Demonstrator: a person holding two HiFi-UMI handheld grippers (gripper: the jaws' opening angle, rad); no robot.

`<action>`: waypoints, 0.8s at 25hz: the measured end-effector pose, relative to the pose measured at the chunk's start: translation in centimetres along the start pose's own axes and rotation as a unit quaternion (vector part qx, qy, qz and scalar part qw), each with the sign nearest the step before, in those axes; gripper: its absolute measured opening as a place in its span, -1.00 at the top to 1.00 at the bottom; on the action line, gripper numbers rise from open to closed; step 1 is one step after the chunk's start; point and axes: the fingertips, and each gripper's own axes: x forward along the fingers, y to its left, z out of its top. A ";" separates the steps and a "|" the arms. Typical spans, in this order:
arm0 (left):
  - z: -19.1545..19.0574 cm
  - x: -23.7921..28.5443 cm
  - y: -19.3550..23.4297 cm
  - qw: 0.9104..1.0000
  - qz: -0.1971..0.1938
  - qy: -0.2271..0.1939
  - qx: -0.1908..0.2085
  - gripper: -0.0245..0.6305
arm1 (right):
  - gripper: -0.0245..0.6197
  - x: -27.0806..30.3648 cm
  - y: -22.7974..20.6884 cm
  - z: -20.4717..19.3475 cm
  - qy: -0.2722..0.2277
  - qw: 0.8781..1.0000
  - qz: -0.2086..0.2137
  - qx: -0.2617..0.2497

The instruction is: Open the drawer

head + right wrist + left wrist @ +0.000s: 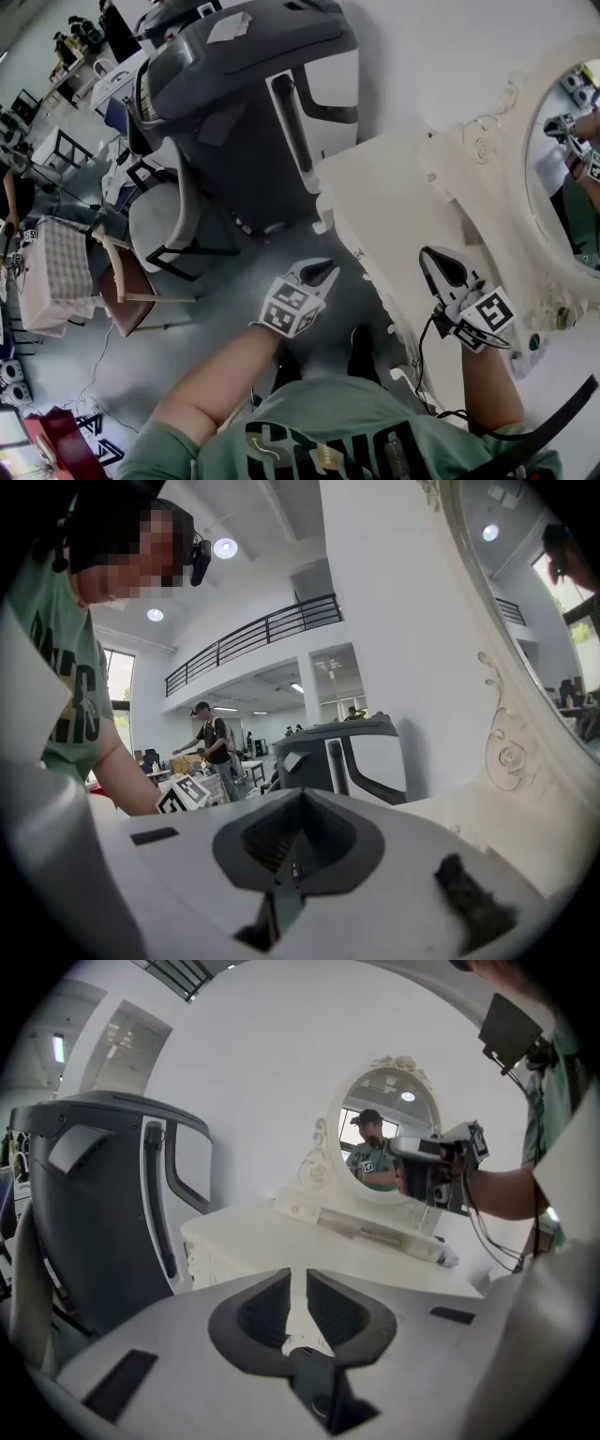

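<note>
**Both grippers near the cream bench, drawer not yet touched**

The person stood facing a cream bench (384, 211) that carried an ornate oval mirror (562, 159) against a white wall. The left gripper (317, 273) was held out in front of the bench's front edge, over the grey floor (225, 309), apart from the furniture. In its own view its fingers (267, 1307) stood a narrow gap apart with nothing gripped. Through the gap showed the pale carved front face (217, 1262) of the bench, under the top's edge.

The right gripper (439, 265) hung above the bench top, close to the base of the mirror's frame. Its dark fingers (272, 836) were together and held nothing. A black cable (422, 361) ran from it back toward the person's forearm.

The drawer itself could not be picked out in any view. Only the front face of the bench showed, and neither gripper touched it.

A large dark grey machine (234, 103) stood left of the bench, beside the wall. A white chair (159, 220) and a wooden chair (127, 286) sat further left on the floor. The mirror reflected the person's green shirt.
</note>
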 end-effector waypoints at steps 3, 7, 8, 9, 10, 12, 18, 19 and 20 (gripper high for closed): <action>-2.7 2.5 1.1 0.999 0.014 0.026 0.010 0.60 | 0.90 1.4 -0.5 -1.6 0.002 1.000 0.021 0.007; -5.6 5.8 2.2 0.998 0.026 0.055 0.011 0.46 | 0.90 2.7 -0.7 -3.0 0.007 0.999 0.044 -0.001; -6.3 6.7 2.3 0.998 0.026 0.063 0.010 0.42 | 0.90 2.9 -0.6 -3.2 0.007 0.999 0.048 -0.004; -7.1 7.8 2.5 0.997 0.025 0.071 0.010 0.39 | 0.90 3.1 -0.6 -3.5 0.008 0.999 0.051 -0.005; -7.9 8.8 2.8 0.997 0.024 0.078 0.010 0.37 | 0.90 3.3 -0.5 -3.8 0.008 0.999 0.053 -0.005; -9.7 10.7 3.2 0.995 0.021 0.099 0.012 0.33 | 0.90 3.5 -0.5 -4.2 0.006 0.998 0.055 0.001; -13.0 15.4 4.2 0.986 0.027 0.152 0.069 0.26 | 0.90 2.6 -0.9 -6.2 0.008 0.998 0.053 0.022; -13.2 16.1 4.3 0.984 0.029 0.157 0.078 0.26 | 0.90 2.4 -1.1 -6.5 0.009 0.998 0.052 0.023; -13.4 16.7 4.3 0.982 0.030 0.163 0.088 0.26 | 0.90 2.2 -1.3 -6.7 0.011 0.998 0.051 0.025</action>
